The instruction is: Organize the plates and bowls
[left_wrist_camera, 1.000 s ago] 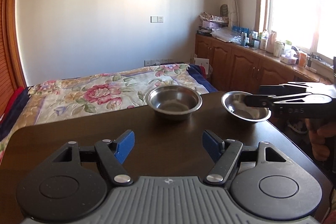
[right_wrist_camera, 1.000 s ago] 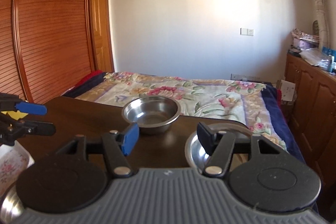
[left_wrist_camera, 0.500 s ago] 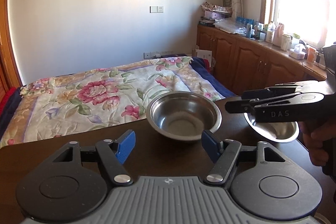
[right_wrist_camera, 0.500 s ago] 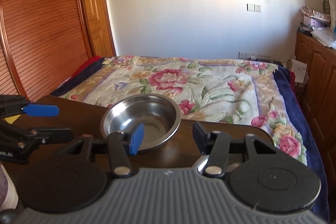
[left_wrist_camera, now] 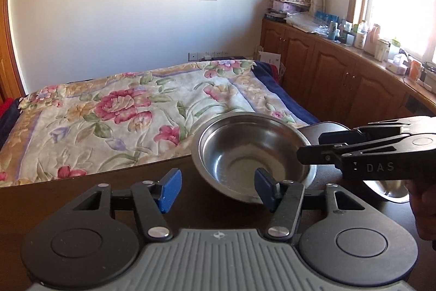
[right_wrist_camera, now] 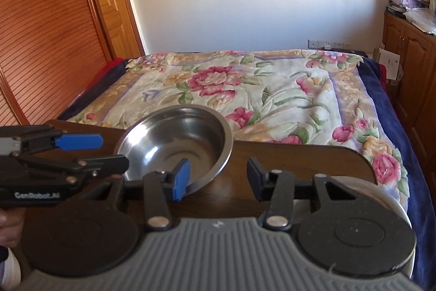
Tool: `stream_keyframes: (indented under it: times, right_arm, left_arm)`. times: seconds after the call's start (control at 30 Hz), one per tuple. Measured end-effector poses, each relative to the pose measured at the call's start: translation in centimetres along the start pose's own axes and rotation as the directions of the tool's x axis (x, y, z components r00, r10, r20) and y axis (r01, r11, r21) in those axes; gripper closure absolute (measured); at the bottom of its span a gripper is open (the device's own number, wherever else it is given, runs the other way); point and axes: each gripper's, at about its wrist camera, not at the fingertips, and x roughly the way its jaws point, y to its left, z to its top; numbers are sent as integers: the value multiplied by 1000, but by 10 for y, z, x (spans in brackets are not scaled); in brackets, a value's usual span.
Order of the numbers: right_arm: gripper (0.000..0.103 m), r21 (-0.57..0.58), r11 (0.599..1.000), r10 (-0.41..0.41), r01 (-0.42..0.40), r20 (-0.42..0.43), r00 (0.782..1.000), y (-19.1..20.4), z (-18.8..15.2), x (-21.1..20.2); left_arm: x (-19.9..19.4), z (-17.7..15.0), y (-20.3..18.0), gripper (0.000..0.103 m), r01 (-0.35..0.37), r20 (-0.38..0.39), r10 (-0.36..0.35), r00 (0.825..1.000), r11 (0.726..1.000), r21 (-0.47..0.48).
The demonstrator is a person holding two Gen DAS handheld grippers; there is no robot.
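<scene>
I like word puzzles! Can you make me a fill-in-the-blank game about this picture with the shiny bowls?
1. The big bowl is made of shiny ____.
2. Both bowls sit on a dark wooden ____.
3. The left gripper has its blue fingers wide ____, holding nothing.
4. Behind the table is a bed with a ____-patterned blanket.

Missing words: metal; table; open; flower

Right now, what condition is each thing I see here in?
Deep steel bowl: upright, empty, on the table.
Second steel bowl: upright, mostly hidden behind the right tongs.
Left tongs: open, holding nothing.
Right tongs: open, holding nothing.
</scene>
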Motion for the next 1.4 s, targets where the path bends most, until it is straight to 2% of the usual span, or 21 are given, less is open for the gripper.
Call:
stream_keyframes:
  times: [0.07, 0.37, 0.47, 0.53, 0.6, 0.8, 1.4]
  right_arm:
    - [55, 6, 1000, 3, -3, -9, 1000, 0, 1, 4]
    - [60, 51, 999, 19, -17, -34, 999, 0, -1, 12]
    - [64, 52, 999, 17, -15, -39, 999, 1, -2, 13]
    - [66, 51, 999, 19, -17, -42, 999, 2, -1, 14]
    - [76, 53, 998, 26, -24, -46, 999, 2, -3, 15]
    - [86, 74, 997, 38, -34, -44, 998, 4, -5, 8]
    - [87, 52, 998, 40, -44, 75, 996, 18, -1, -59]
  left_arm:
    - [4, 1, 2, 42, 9, -11, -9, 1000, 1000, -16]
    - [16, 1, 12, 60, 19, -44, -22, 999, 998, -68]
    - [19, 1, 14, 62, 23, -50, -27, 998, 997, -74]
    - [20, 1, 15, 65, 27, -54, -31, 998, 997, -79]
    - [22, 0, 16, 77, 40, -61, -46, 997, 995, -92]
    - [12, -1, 16, 85, 24, -59, -29, 998, 996, -88]
    - [-73, 7, -4, 85, 67, 59, -65, 996, 997, -38]
